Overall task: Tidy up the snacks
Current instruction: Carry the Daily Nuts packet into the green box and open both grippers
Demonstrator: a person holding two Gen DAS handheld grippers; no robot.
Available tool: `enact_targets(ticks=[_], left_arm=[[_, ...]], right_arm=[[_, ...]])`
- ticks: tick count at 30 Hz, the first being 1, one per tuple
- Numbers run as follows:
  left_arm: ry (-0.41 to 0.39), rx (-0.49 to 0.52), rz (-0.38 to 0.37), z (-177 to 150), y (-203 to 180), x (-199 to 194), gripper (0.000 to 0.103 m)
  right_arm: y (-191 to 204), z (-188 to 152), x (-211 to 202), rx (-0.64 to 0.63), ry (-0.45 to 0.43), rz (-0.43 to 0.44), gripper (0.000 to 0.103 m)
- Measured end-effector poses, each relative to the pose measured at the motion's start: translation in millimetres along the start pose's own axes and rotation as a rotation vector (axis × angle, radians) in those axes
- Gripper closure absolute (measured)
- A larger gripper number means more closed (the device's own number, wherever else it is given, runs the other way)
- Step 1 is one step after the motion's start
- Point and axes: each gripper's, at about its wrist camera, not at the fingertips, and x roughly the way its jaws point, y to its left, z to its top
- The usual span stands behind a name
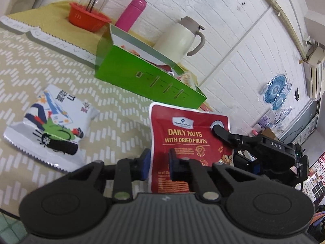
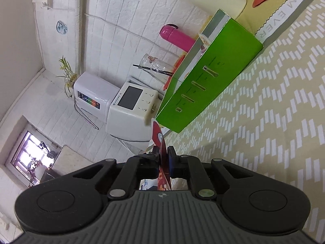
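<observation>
Red pouch [image 1: 189, 140], printed "DAILY NUTS WITH DRIED FRUITS": held upright off the worktop [image 1: 113, 105], lower edge between the fingers of the left hand-held gripper [image 1: 159, 164], upper right corner pinched by the right hand-held gripper [image 2: 163, 159]. White snack packet [image 1: 50, 126], blue, green and black print, serrated ends: lay flat on the worktop, left of the pouch, apart from it. Green box [image 1: 146, 75], slotted side, lid open, packets inside: stood behind both.
</observation>
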Motion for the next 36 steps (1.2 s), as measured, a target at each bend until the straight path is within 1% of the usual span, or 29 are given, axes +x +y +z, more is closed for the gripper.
enact_targets(ticks=[4,6,10,13,17,20,24,26,28,30,32,34,36], left_arm=[[-0.008,0.048,-0.009,2.5,-7.5,-5.4,0.102],[-0.012,0.064,-0.008,4.6,-11.5,-5.3,0.102],[-0.021,0.056,-0.011,7.3,-10.8,-6.5,0.102],[-0.032,0.053,-0.019,10.9,-10.7,-8.1,0.102],[-0.067,0.068,-0.039,29.5,-15.6,-8.7,0.102],[-0.101,0.095,-0.045,55.6,-21.9,-2.2,0.102],[-0.129,0.121,-0.042,94.1,-26.0,15.6,0.102],[-0.152,0.144,-0.026,114.2,-27.8,29.2,0.102],[-0.177,0.182,0.008,129.7,-28.7,45.9,0.102],[-0.187,0.162,0.025,137.7,-23.5,63.9,0.102],[-0.196,0.117,0.022,139.5,-13.4,81.7,0.102],[-0.148,0.101,0.021,143.2,-5.1,96.9,0.102],[-0.142,0.097,0.011,144.8,0.0,102.1,0.102]], right_arm=[[6.7,2.9,-5.1,-0.025,-0.016,0.004,0.087],[12.1,4.7,-5.8,-0.051,-0.022,-0.008,0.087],[25.8,9.0,-1.3,-0.131,-0.008,-0.056,0.087],[34.3,14.3,2.9,-0.173,0.003,-0.07,0.087],[45.2,31.1,8.9,-0.211,-0.009,-0.069,0.087],[52.3,50.3,15.6,-0.224,-0.048,-0.048,0.086],[52.7,80.6,30.5,-0.214,-0.087,-0.026,0.086],[46.4,97.2,40.8,-0.194,-0.089,-0.02,0.086],[37.6,111.1,51.8,-0.171,-0.092,-0.026,0.086],[23.0,123.6,62.9,-0.123,-0.107,-0.038,0.086],[9.8,133.2,70.9,-0.075,-0.124,-0.048,0.086],[-0.8,141.9,77.0,-0.044,-0.139,-0.062,0.086],[-8.9,147.9,82.4,-0.027,-0.143,-0.071,0.086]])
